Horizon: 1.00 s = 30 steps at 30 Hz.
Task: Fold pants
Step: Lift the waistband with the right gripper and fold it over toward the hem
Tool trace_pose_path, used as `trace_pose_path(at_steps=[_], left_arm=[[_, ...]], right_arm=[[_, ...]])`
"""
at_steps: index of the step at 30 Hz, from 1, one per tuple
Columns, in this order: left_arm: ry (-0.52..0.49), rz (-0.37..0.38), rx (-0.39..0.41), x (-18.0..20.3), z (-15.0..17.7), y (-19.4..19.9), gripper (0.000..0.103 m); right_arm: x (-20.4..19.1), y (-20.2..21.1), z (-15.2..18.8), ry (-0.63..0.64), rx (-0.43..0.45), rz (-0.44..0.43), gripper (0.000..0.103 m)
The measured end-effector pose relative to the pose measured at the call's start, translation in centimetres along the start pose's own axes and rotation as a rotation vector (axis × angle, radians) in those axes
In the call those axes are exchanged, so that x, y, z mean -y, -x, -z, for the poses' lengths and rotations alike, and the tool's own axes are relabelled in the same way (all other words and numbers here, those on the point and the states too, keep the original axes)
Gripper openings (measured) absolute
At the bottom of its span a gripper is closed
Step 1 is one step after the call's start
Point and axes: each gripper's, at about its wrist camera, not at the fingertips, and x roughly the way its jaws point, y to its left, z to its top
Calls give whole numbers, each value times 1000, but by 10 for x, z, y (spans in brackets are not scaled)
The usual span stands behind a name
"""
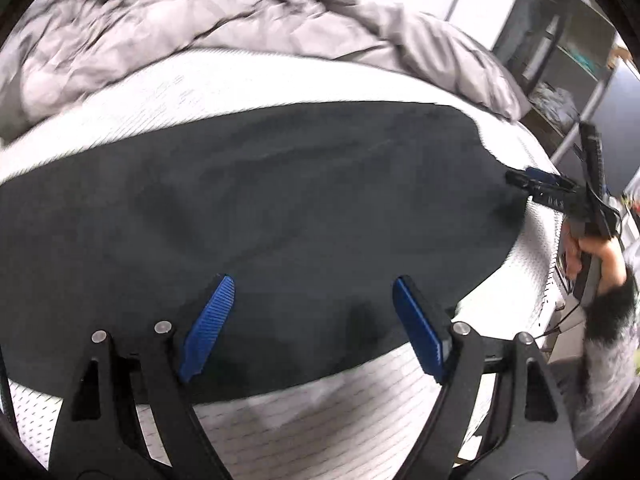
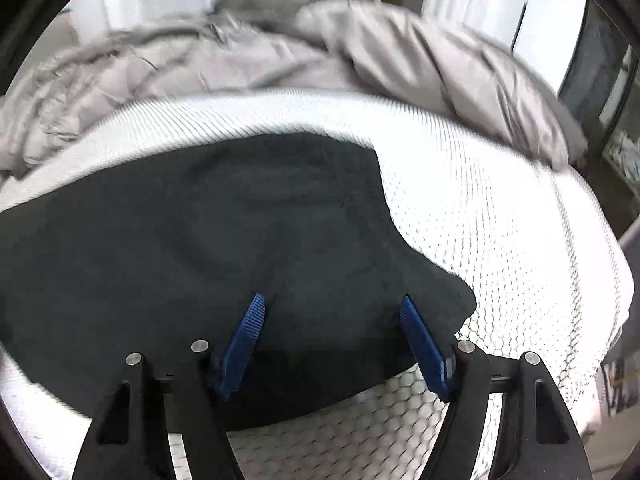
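Note:
Dark pants [image 1: 256, 208] lie flat on the white mattress [image 1: 320, 412], stretching across the left wrist view. My left gripper [image 1: 312, 292] is open above the pants' near edge, blue pads apart, holding nothing. My right gripper [image 2: 332, 312] is open over the right end of the pants [image 2: 224, 248], near their near edge, and empty. The right gripper also shows in the left wrist view [image 1: 536, 180] at the pants' right end, held by a hand [image 1: 596, 256].
A rumpled grey duvet [image 1: 200, 28] is bunched along the far side of the bed. The mattress's right edge [image 2: 592, 264] drops off. Shelving [image 1: 560, 52] with items stands at the far right beyond the bed.

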Motion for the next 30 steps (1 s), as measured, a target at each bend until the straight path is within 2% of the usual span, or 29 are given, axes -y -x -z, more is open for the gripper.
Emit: trace_pose_path(at_steps=[2, 4, 6, 7, 8, 10, 13, 14, 15, 17, 18, 20, 23, 26, 30], left_arm=[[-42, 37, 1, 23, -3, -12, 79], [-101, 34, -40, 42, 3, -31, 79], [-157, -17, -81, 54, 14, -44, 80], [-195, -32, -87, 60, 18, -47, 81], [-241, -40, -99, 65, 25, -44, 87], [-269, -37, -134, 62, 32, -37, 91], [-243, -24, -141, 51, 38, -29, 93], [-232, -17, -135, 48, 39, -25, 93], [-215, -9, -129, 47, 38, -21, 92], [-167, 28, -95, 41, 28, -10, 92], [-137, 49, -64, 38, 24, -5, 92], [-85, 86, -1, 31, 12, 4, 92], [-28, 77, 40, 23, 4, 4, 92], [-1, 70, -24, 19, 5, -14, 92], [-56, 23, -72, 27, 11, -33, 92]], right_arm=[[-41, 16, -3, 93, 58, -110, 73], [-89, 25, 3, 198, 90, -245, 73], [-123, 16, 12, 301, 40, -304, 73], [-131, 9, 21, 350, 9, -307, 73], [-135, 1, 29, 398, -20, -273, 73], [-111, -8, 36, 416, -9, -157, 78], [-32, -16, 36, 235, 8, 49, 80], [-7, -18, 39, 162, 7, 80, 80], [20, -17, 39, 59, 3, 63, 80], [56, -10, 40, -115, 6, -12, 79], [73, -6, 36, -211, 15, -81, 79], [96, 4, 40, -379, 27, -274, 79], [107, 2, 41, -546, 25, -464, 79], [100, -32, 31, -614, -64, -539, 79], [97, -81, 6, -704, -16, -534, 76]])
